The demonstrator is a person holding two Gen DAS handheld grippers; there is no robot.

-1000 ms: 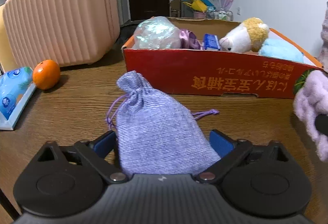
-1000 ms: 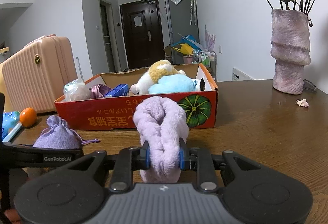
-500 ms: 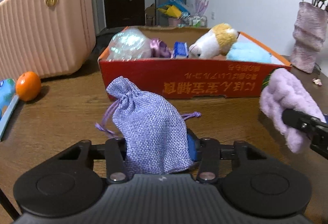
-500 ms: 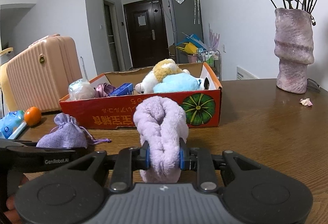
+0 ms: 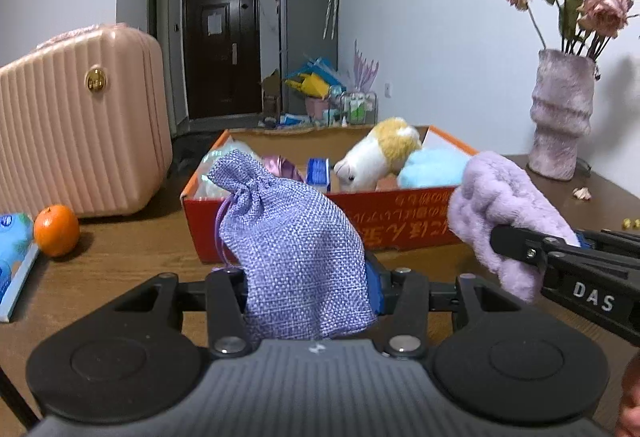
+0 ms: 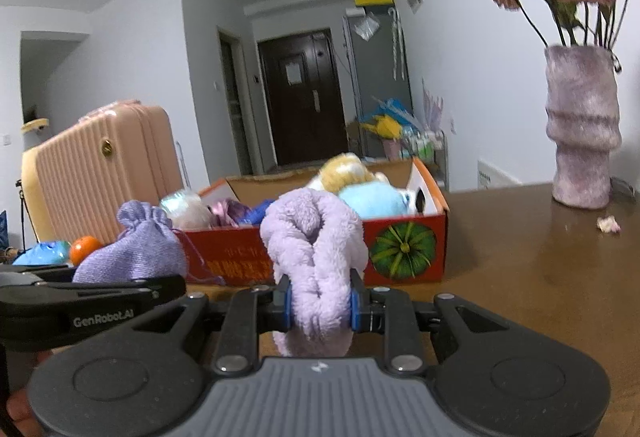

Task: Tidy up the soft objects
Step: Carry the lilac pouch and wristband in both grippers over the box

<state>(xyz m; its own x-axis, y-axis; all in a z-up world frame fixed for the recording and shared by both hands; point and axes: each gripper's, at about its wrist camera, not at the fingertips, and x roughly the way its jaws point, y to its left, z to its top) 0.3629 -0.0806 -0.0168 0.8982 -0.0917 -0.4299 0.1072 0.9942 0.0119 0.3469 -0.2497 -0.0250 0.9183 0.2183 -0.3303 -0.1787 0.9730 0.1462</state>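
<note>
My left gripper (image 5: 308, 293) is shut on a purple woven drawstring pouch (image 5: 292, 245), held just above the table in front of the red cardboard box (image 5: 400, 221). The same pouch (image 6: 136, 249) shows at the left of the right wrist view. My right gripper (image 6: 320, 307) is shut on a fluffy lilac plush item (image 6: 316, 245), which also appears at the right of the left wrist view as the lilac plush (image 5: 504, 209). Inside the box lie a white and yellow plush toy (image 5: 380, 157), a light blue plush (image 5: 432, 169) and other small things.
A pink ribbed suitcase (image 5: 80, 125) stands at the left. An orange (image 5: 56, 231) and a blue packet (image 5: 12, 249) lie near it on the wooden table (image 6: 540, 277). A fuzzy purple vase (image 6: 582, 133) with dried roses stands at the far right.
The left gripper closed on the pouch and lifted it off the table toward the box. The right gripper kept its hold on the lilac plush and tilted up slightly.
</note>
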